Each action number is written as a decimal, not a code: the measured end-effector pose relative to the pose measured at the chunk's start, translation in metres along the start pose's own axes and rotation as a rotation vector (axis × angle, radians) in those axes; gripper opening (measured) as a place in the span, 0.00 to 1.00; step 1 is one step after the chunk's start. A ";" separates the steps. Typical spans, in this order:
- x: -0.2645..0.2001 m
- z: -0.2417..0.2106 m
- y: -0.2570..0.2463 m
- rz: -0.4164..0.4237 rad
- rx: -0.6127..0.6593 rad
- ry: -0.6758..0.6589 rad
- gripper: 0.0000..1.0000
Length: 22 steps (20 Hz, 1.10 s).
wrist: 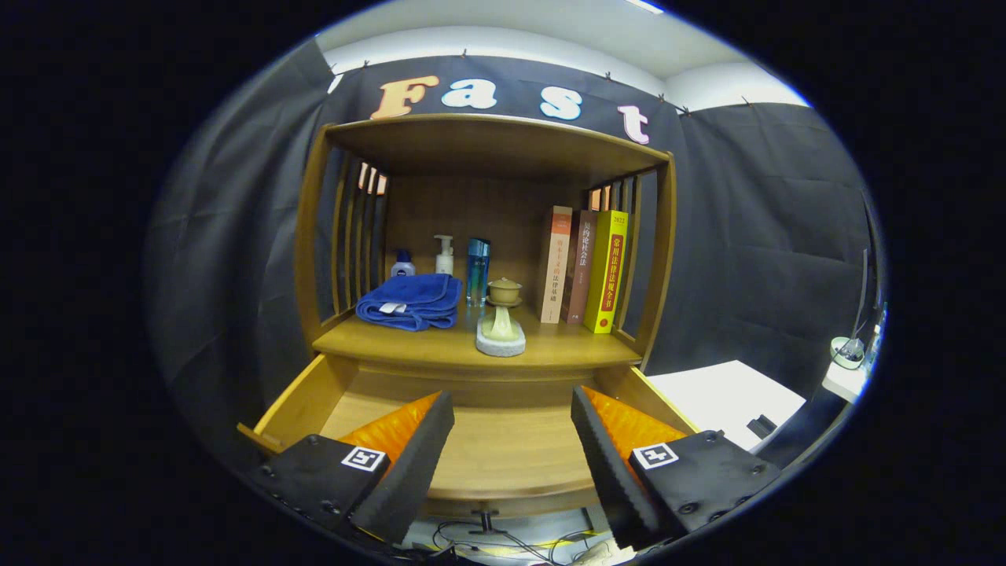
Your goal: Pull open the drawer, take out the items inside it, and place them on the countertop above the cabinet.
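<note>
While tool (pixel 512 428) hangs released over open drawer (pixel 503 456), countertop (pixel 440 346) carries towel (pixel 410 301), books (pixel 585 267).

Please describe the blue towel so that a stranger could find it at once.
Look at the wooden cabinet, on its countertop above the open drawer. The blue towel lies folded at the left, before three bottles. It is the only soft cloth there. The open tongs hold nothing.

The gripper (pixel 512 428) points level and straight ahead toward twelve o'clock, its two fingers (pixel 416 452) spread wide apart with nothing between them, one at about seven o'clock and the other at about five, both angling slightly inward toward their tips
</note>
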State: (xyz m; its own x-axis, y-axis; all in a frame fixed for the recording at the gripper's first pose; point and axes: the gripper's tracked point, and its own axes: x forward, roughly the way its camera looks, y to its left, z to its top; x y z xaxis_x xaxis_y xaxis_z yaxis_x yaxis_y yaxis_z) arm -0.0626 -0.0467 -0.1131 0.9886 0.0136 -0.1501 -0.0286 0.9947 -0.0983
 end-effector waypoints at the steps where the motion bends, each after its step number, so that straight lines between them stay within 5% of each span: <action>1: -0.007 -0.008 0.001 -0.001 -0.014 -0.003 0.99; 9: -0.042 -0.065 0.007 0.015 0.006 -0.007 0.99; 22: -0.029 -0.125 0.020 0.024 0.061 0.116 0.97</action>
State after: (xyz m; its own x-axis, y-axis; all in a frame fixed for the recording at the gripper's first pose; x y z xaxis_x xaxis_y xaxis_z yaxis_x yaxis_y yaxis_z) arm -0.1101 -0.0399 -0.2336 0.9639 0.0288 -0.2646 -0.0391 0.9987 -0.0337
